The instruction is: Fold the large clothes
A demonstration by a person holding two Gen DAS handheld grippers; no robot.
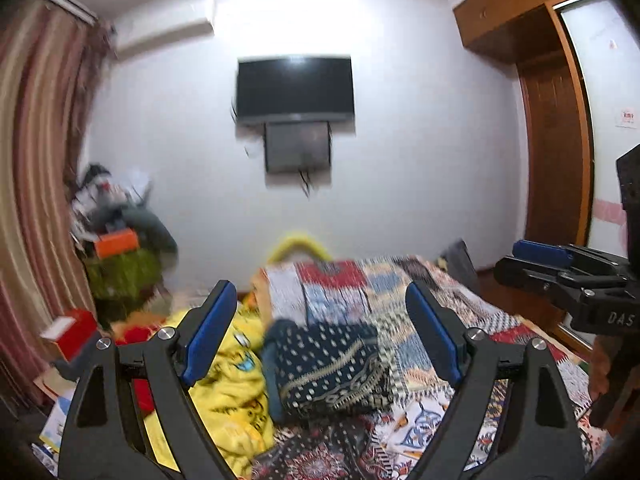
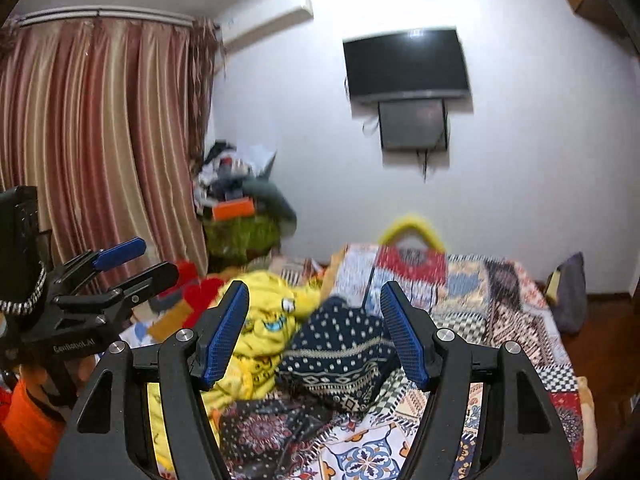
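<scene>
A navy garment (image 1: 332, 364) (image 2: 340, 352) with white dots and a patterned band lies bunched on the bed. A yellow printed garment (image 1: 232, 380) (image 2: 264, 320) is crumpled to its left. A dark paisley cloth (image 1: 312, 452) (image 2: 272, 428) lies in front of both. My left gripper (image 1: 320, 320) (image 2: 156, 258) is held up above the clothes, pointing almost level, open with nothing between its blue pads. My right gripper (image 2: 316, 328) (image 1: 516, 262) hovers beside it on the right, also open and holding nothing. Both views are motion-blurred.
The bed's patchwork cover (image 1: 460, 312) (image 2: 500, 312) runs toward a white wall with a mounted TV (image 1: 294, 88) (image 2: 406, 64). A striped curtain (image 1: 36, 184) (image 2: 100, 140) and a heap of boxes and clothes (image 1: 120, 240) (image 2: 240, 208) fill the left. A wooden wardrobe (image 1: 556, 152) stands right.
</scene>
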